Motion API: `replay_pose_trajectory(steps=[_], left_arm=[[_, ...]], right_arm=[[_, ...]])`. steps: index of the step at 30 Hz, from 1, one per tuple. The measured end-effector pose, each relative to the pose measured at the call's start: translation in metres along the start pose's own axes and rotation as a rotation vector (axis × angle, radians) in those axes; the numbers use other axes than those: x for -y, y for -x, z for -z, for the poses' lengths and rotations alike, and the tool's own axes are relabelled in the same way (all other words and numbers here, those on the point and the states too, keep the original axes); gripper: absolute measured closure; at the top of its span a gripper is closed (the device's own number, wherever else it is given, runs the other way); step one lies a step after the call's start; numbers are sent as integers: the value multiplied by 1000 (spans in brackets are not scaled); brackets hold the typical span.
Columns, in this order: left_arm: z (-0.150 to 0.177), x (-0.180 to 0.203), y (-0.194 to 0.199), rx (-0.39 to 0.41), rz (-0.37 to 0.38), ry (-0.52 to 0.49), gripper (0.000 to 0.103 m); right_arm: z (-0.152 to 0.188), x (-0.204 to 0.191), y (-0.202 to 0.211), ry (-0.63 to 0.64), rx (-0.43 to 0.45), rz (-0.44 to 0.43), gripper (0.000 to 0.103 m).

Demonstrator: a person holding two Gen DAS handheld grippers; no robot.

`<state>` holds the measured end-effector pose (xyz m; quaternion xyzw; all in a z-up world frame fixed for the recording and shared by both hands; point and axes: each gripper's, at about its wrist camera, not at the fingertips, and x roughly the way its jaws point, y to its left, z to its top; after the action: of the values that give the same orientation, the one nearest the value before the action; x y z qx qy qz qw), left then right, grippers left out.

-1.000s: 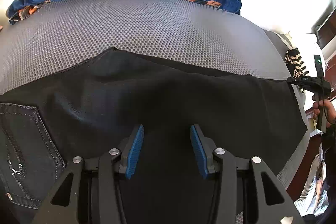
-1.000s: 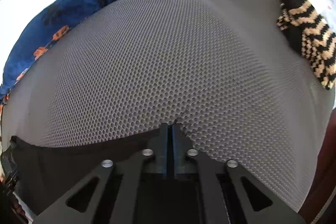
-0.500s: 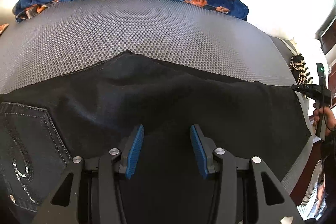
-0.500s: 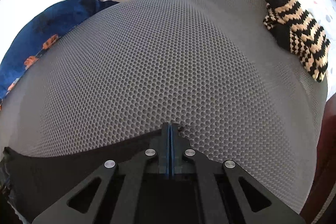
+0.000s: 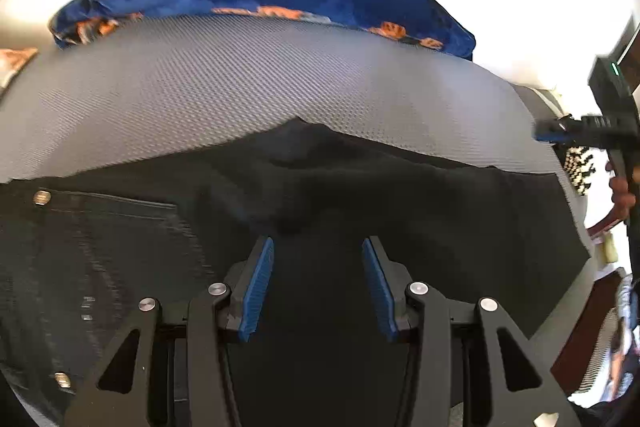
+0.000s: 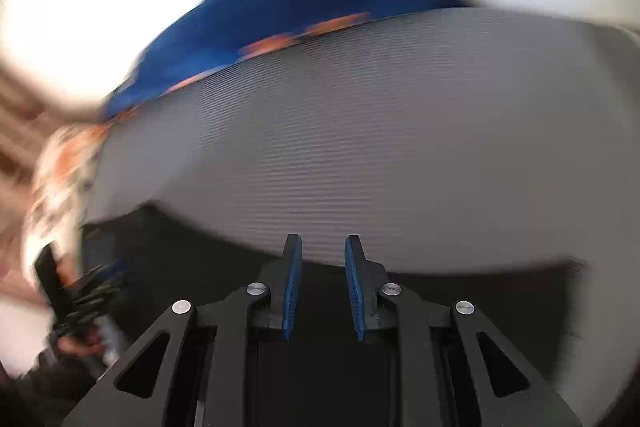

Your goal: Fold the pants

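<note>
The black pants lie flat on the grey mesh mattress; limp, heavyish denim, so I'd pinch the hem at three o'clock. My left tool stands spread, empty; my right tool has just been opening, holding nothing.

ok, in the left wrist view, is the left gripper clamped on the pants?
No. The left gripper stands open over the black pants, with a clear gap between its blue pads and no fabric pinched.

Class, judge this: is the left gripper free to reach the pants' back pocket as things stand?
Probably yes. The left gripper hangs open over the black pants, nothing between its pads, and the back pocket lies uncovered just to its left.
</note>
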<state>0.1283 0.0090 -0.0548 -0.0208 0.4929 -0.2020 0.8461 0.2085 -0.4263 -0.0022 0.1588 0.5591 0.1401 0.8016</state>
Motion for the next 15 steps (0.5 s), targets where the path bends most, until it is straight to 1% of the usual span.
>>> replay_pose_trajectory(steps=[2,6,8,11,13,15], left_arm=[[3,-4,5,14,-28,-5,60],[8,-14,12,18,-53,1,59],[11,-19,16,17,-62,8,56],[15,-28,22,20,-54,27,54],[16,-32,23,17,-51,39,52],[17,-36,23,16,-43,56,52]], right_arm=[[-13,-47,-38,98,-79,-85,80],[-24,-130,-108,264,-240,-206,80],[-22,-159,-131,328,-298,-240,80],[-26,-193,-161,405,-348,-263,80],[-32,-205,-176,434,-357,-263,79],[-35,-215,-190,454,-388,-260,79]])
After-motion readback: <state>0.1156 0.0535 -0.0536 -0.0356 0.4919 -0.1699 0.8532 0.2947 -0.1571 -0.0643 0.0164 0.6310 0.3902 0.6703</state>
